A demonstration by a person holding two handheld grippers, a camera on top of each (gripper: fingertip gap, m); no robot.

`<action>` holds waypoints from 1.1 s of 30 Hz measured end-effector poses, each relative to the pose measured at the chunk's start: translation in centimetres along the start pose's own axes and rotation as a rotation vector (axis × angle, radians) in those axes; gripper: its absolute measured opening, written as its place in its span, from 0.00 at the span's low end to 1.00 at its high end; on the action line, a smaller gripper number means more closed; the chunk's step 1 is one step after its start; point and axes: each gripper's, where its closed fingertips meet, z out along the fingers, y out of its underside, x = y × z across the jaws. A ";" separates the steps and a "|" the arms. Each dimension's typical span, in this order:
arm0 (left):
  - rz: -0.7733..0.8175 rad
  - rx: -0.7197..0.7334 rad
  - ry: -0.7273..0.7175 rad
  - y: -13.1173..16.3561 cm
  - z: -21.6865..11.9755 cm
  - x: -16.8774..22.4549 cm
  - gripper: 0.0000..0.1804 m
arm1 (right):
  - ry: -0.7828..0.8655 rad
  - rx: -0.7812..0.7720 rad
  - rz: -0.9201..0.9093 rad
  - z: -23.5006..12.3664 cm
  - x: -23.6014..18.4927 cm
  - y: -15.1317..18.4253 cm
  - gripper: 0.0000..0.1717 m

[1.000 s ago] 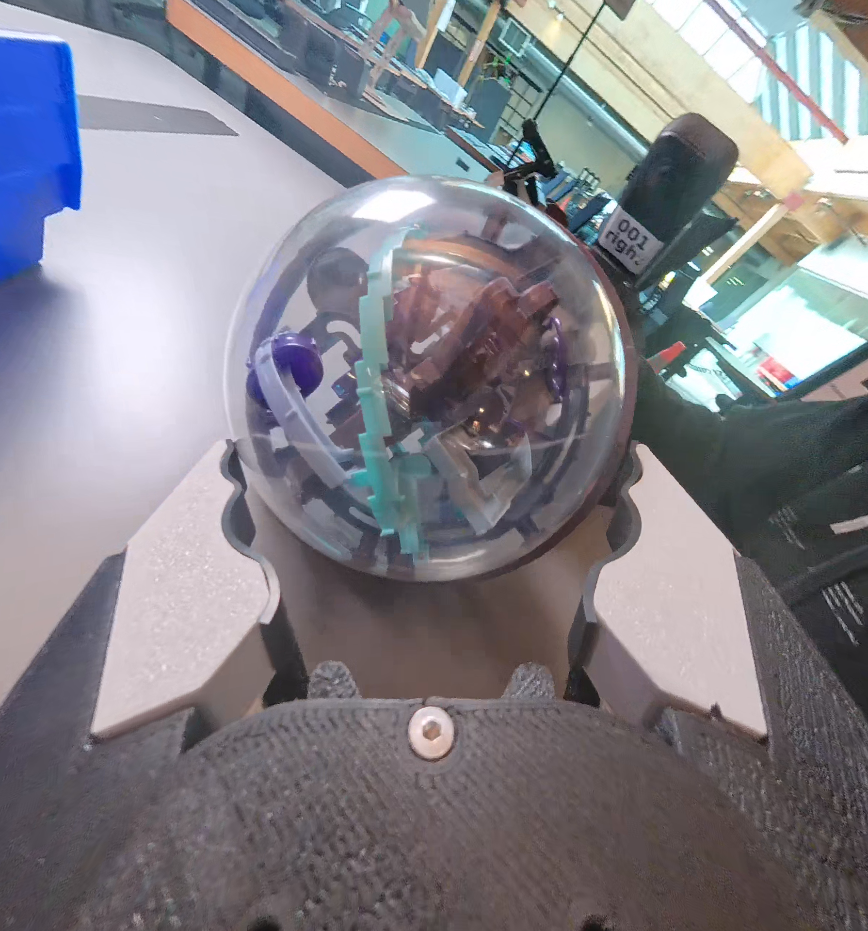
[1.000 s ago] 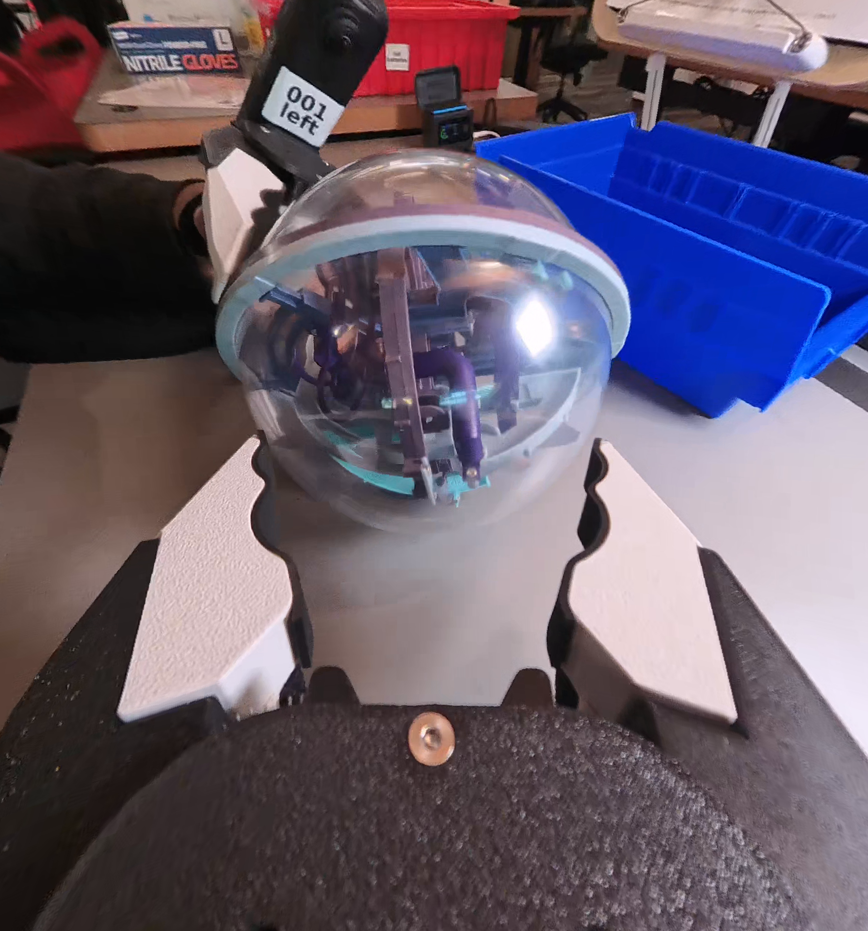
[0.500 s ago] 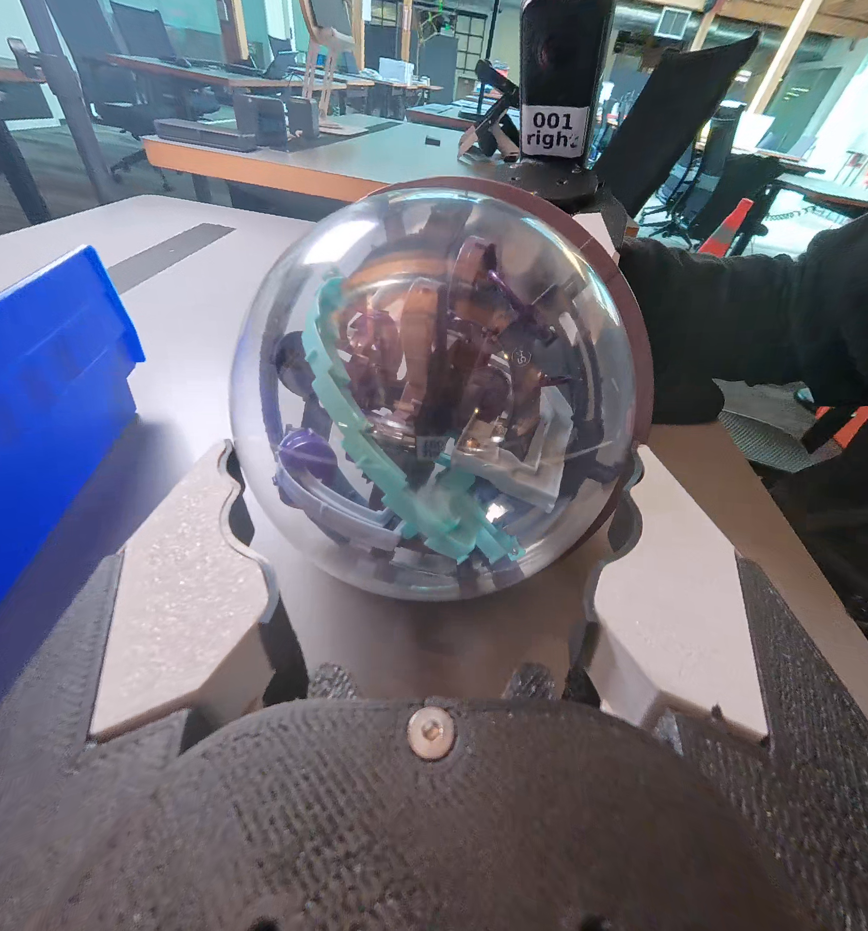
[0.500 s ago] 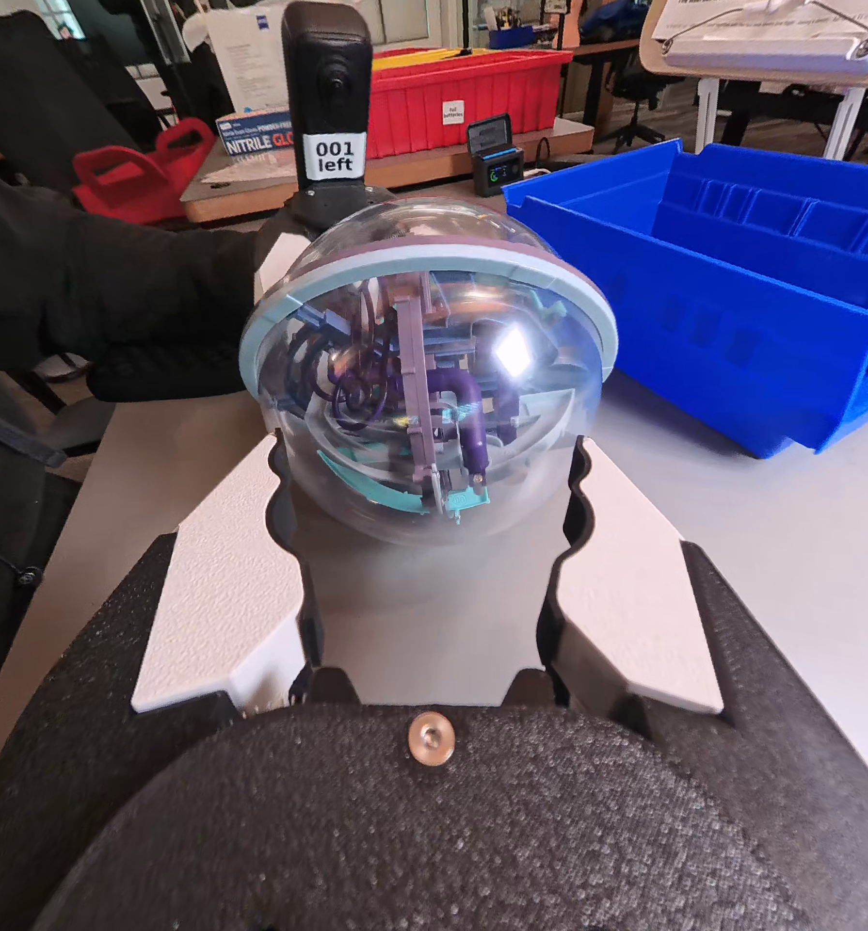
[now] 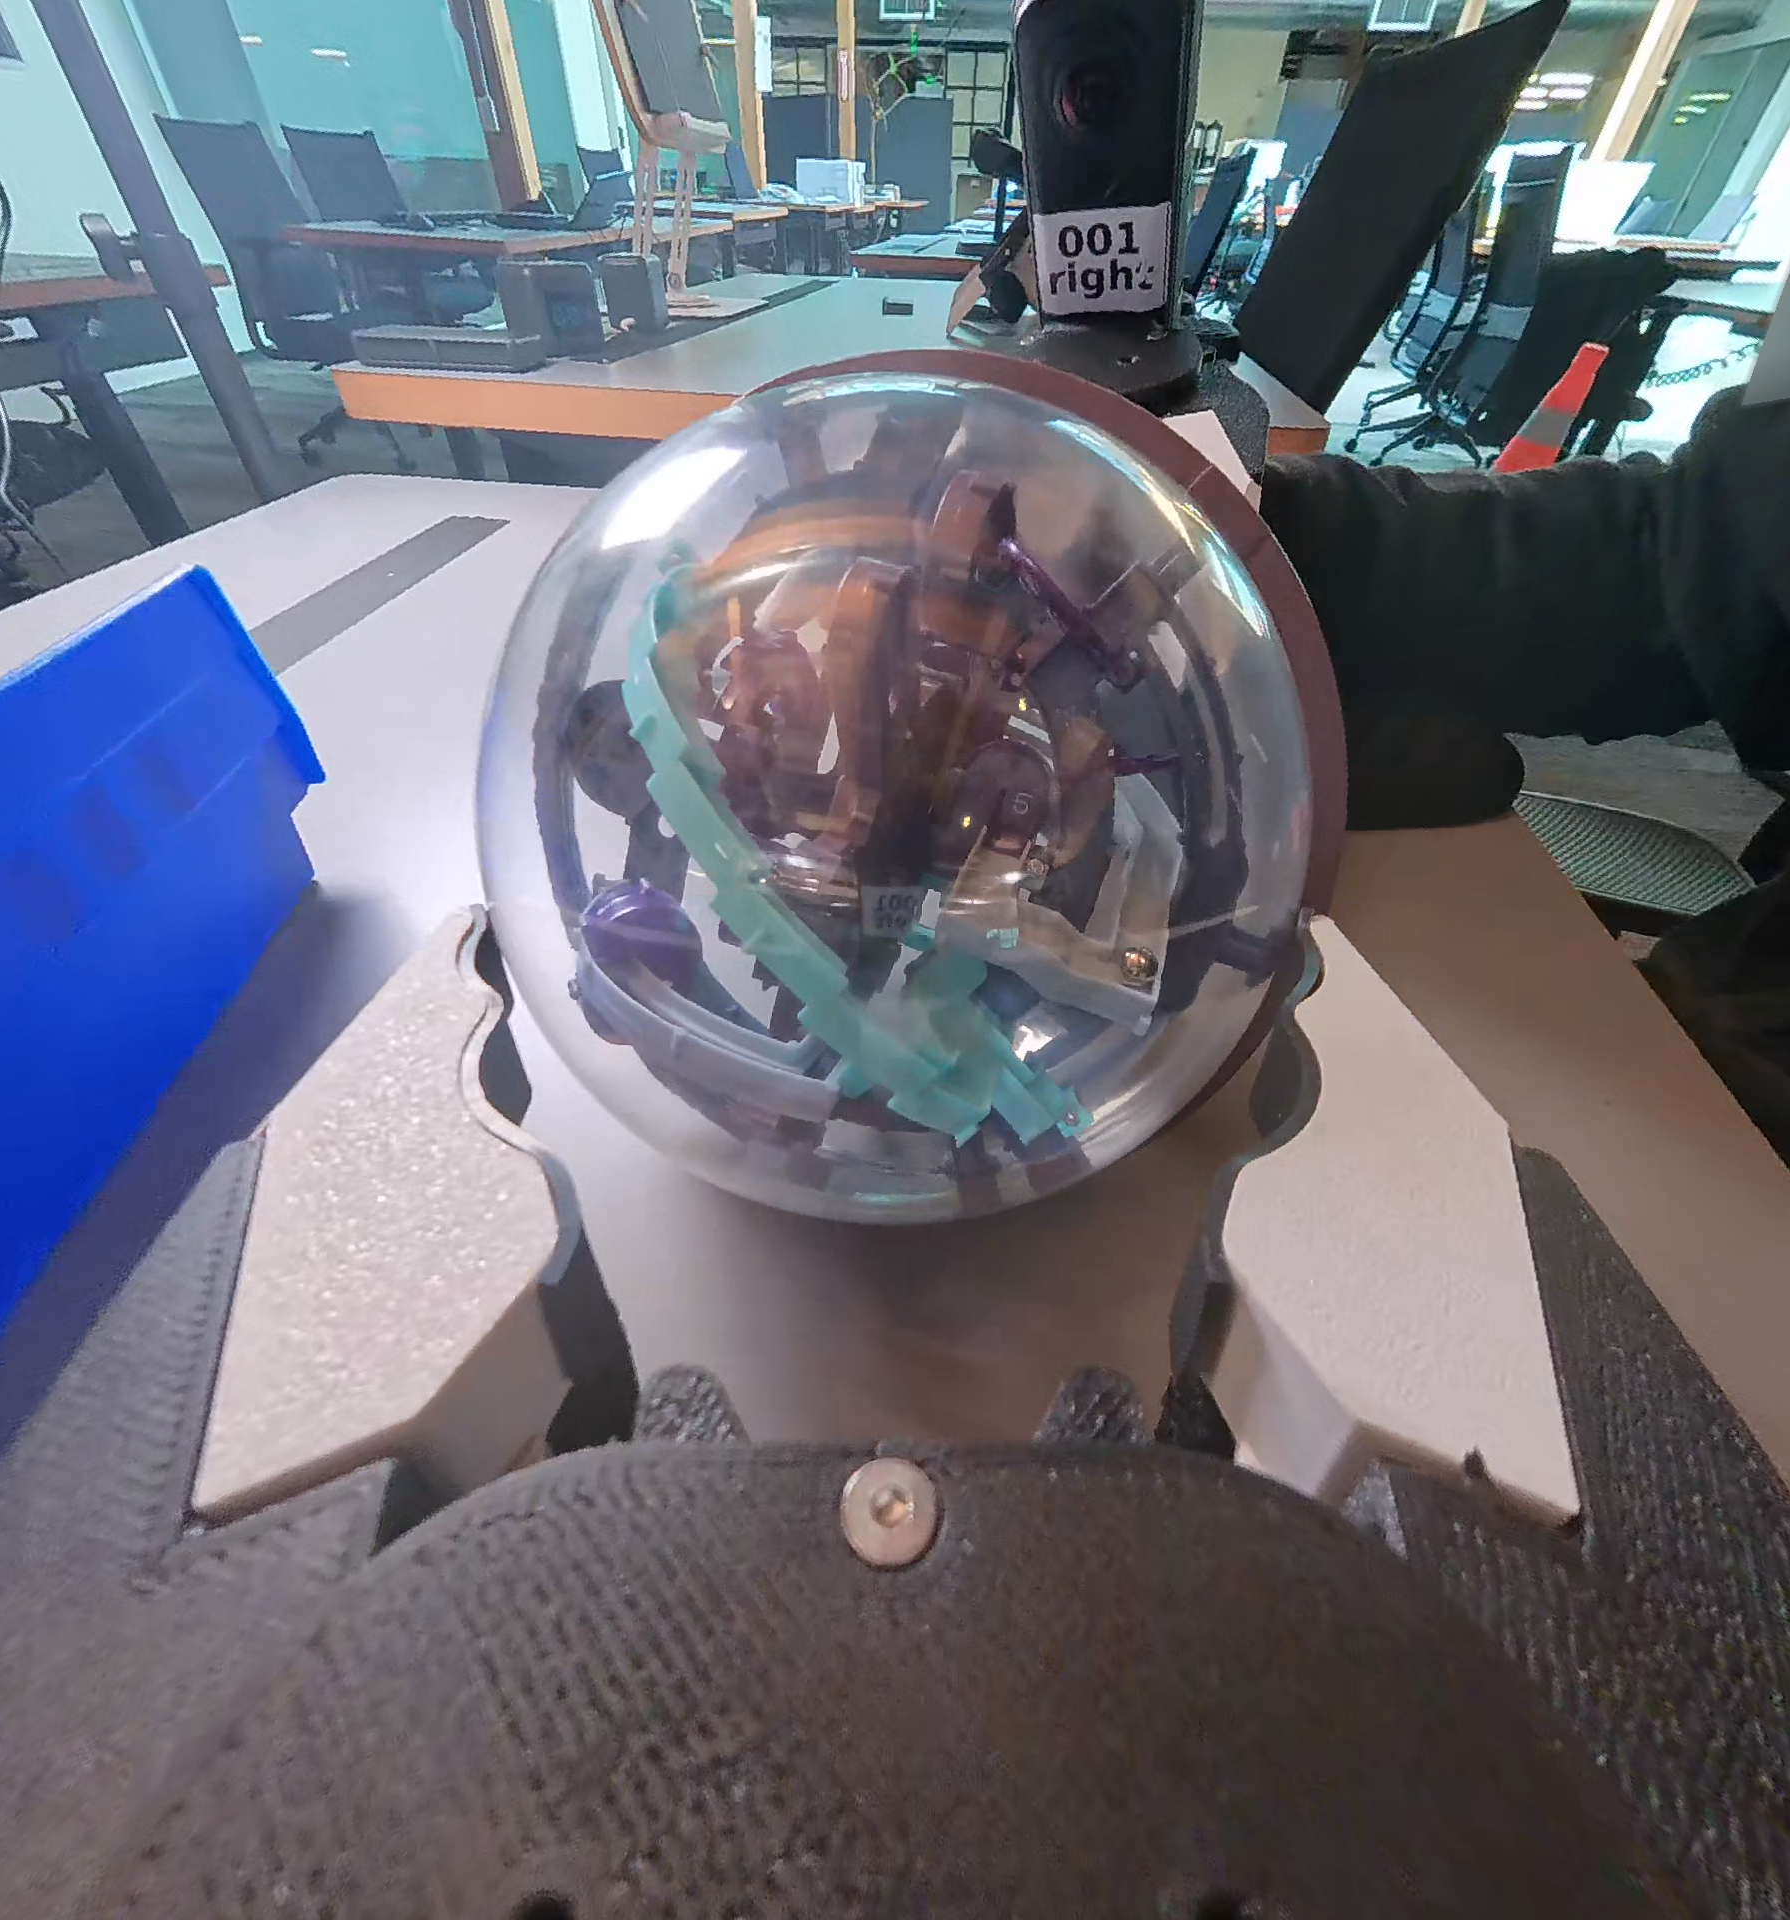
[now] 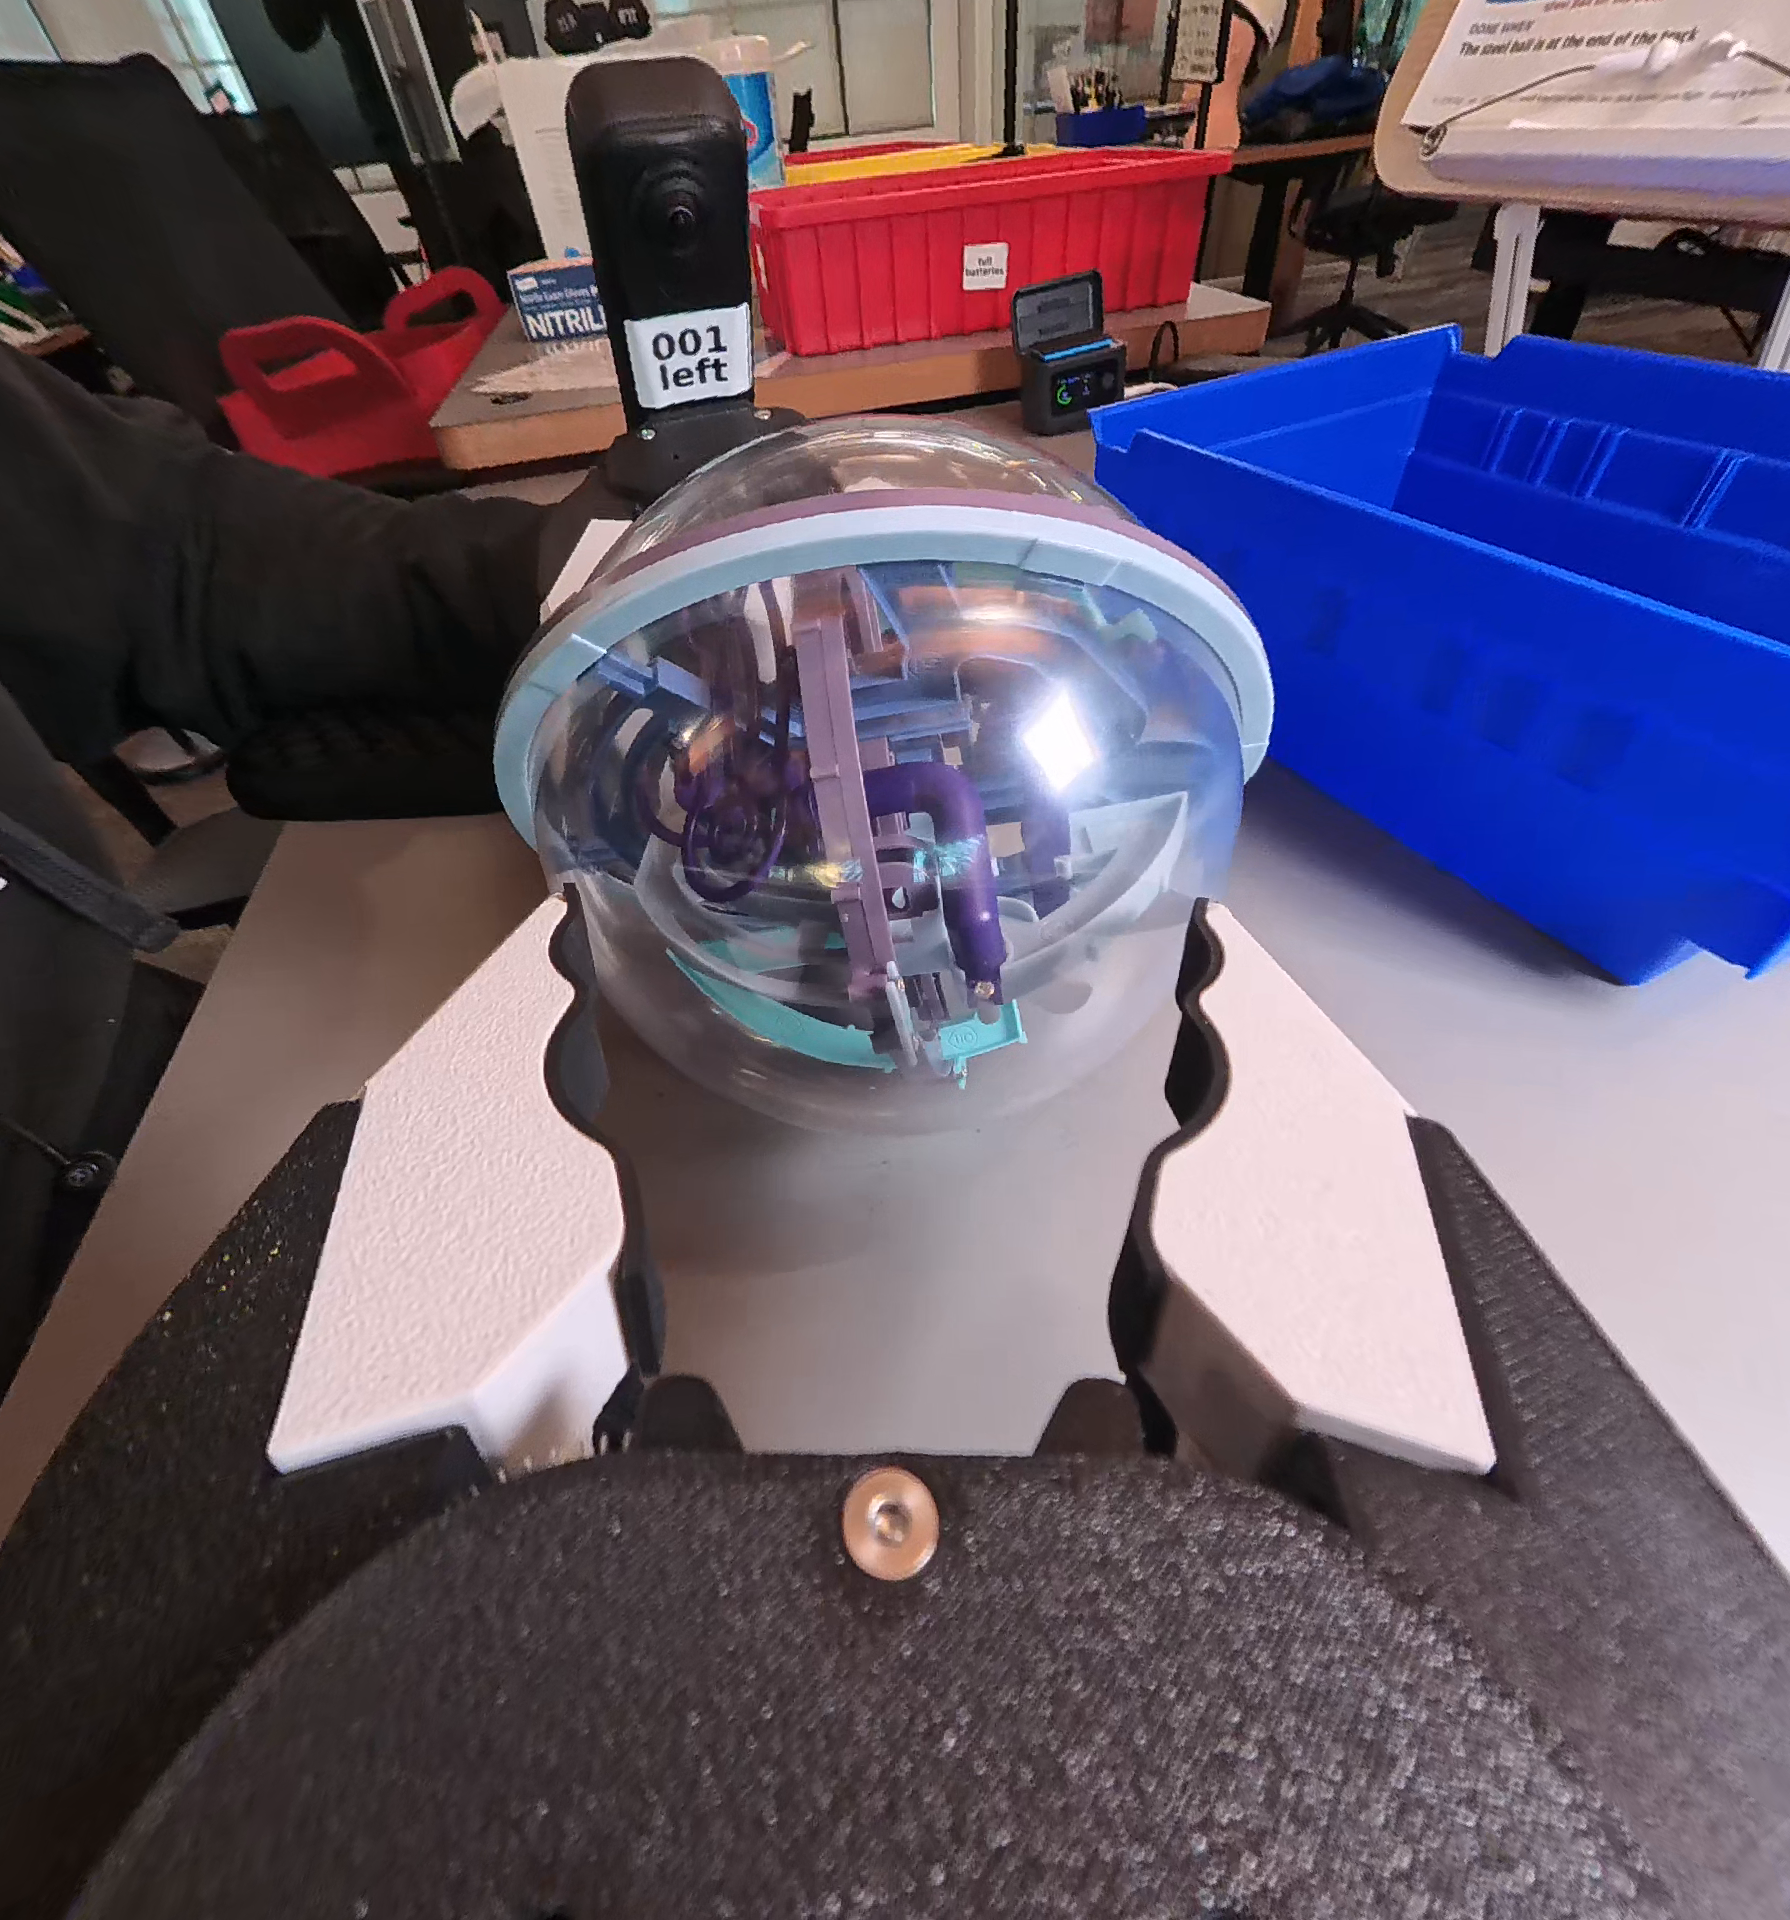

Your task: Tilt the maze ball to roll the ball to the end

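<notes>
Now that I have levelled the maze ball point(image 5: 906, 790) from its earlier tilt above the desk point(image 6: 1493, 1143) near the blue bin point(image 6: 1493, 665), both grippers point(image 5: 891, 935) point(image 6: 886, 925) stay clamped wide around it, and the steel ball point(image 5: 1137, 962) rests on a grey ledge, so rolling continues.

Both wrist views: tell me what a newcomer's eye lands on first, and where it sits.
The clear maze ball dominates the middle of both views, packed with teal, purple and brown tracks, and clamped from opposite sides by the left gripper and right gripper above the grey table. Next comes the bright blue bin on the table beside it. A small steel ball rests on a pale track low inside the sphere.
</notes>
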 end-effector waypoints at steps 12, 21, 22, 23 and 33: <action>-0.023 0.048 0.014 -1.0 -0.2 0.2 0.78 | -0.028 -0.018 0.062 0.1 -0.2 1.2 0.64; -0.089 0.067 0.036 -1.2 -0.2 -0.3 0.78 | -0.026 -0.021 0.103 0.2 0.0 1.5 0.64; -0.100 0.068 0.038 -1.3 -0.2 -0.3 0.78 | -0.026 -0.024 0.108 0.2 0.0 1.6 0.64; -0.113 0.069 0.040 -1.3 -0.2 -0.4 0.78 | -0.025 -0.027 0.111 0.3 0.1 1.6 0.64; -0.210 0.092 0.057 -1.4 -0.1 -1.1 0.78 | -0.007 -0.047 0.114 0.4 0.4 2.0 0.64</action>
